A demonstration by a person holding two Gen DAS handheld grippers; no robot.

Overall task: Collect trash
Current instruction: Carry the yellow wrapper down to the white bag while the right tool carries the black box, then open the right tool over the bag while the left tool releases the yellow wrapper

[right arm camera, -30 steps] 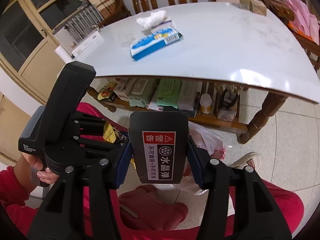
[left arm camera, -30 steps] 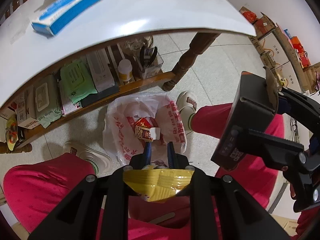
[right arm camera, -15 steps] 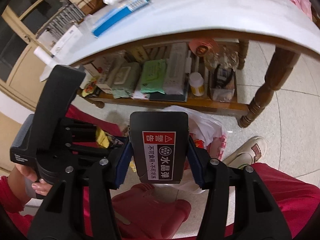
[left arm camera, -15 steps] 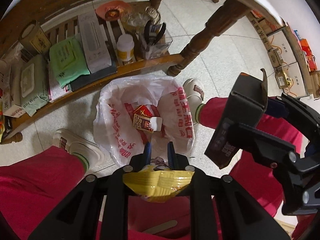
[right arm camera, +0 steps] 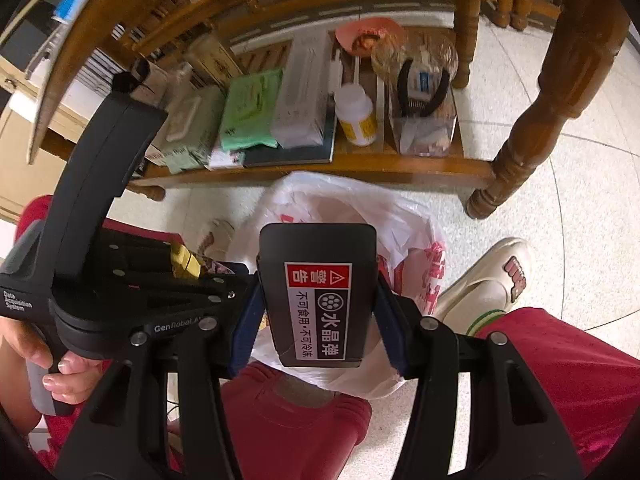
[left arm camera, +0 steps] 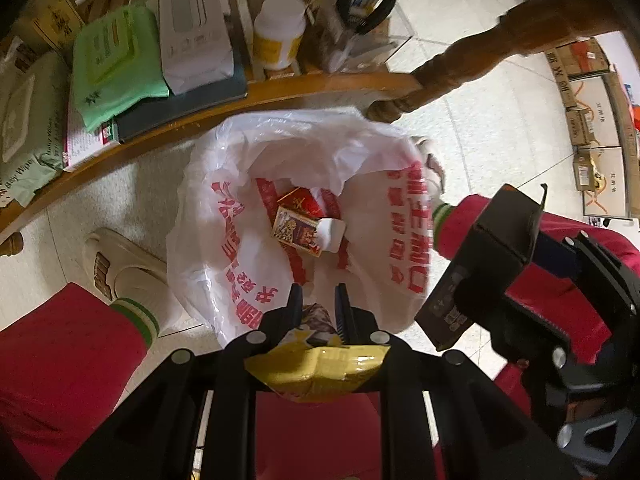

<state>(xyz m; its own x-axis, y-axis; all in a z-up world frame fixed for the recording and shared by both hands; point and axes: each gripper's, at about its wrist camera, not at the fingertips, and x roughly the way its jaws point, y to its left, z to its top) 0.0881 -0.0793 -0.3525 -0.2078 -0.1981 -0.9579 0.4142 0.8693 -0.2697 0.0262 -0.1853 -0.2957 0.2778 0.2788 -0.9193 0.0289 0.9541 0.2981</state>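
A white plastic bag with red print (left arm camera: 280, 168) stands open on the floor between the person's feet; it also shows in the right wrist view (right arm camera: 344, 204). A red and gold carton (left arm camera: 298, 226) lies inside it. My left gripper (left arm camera: 318, 300) is shut on a yellow snack wrapper (left arm camera: 316, 368) and hangs just above the bag's near rim. My right gripper (right arm camera: 318, 300) is shut on a black box with a red warning label (right arm camera: 318, 304), held above the bag's right side; the box also shows in the left wrist view (left arm camera: 480, 264).
A wooden table's lower shelf (left arm camera: 280, 88) holds wipes packs, a white box, a pill bottle (left arm camera: 278, 32) and pliers. A turned table leg (right arm camera: 532, 120) stands at the right. The person's red-trousered legs and cream shoes (left arm camera: 124, 268) flank the bag. Cardboard boxes (left arm camera: 592, 120) line the far wall.
Both grippers have dropped from table height toward the floor and come closer to the bag. The tabletop has left both views. Each gripper keeps its hold.
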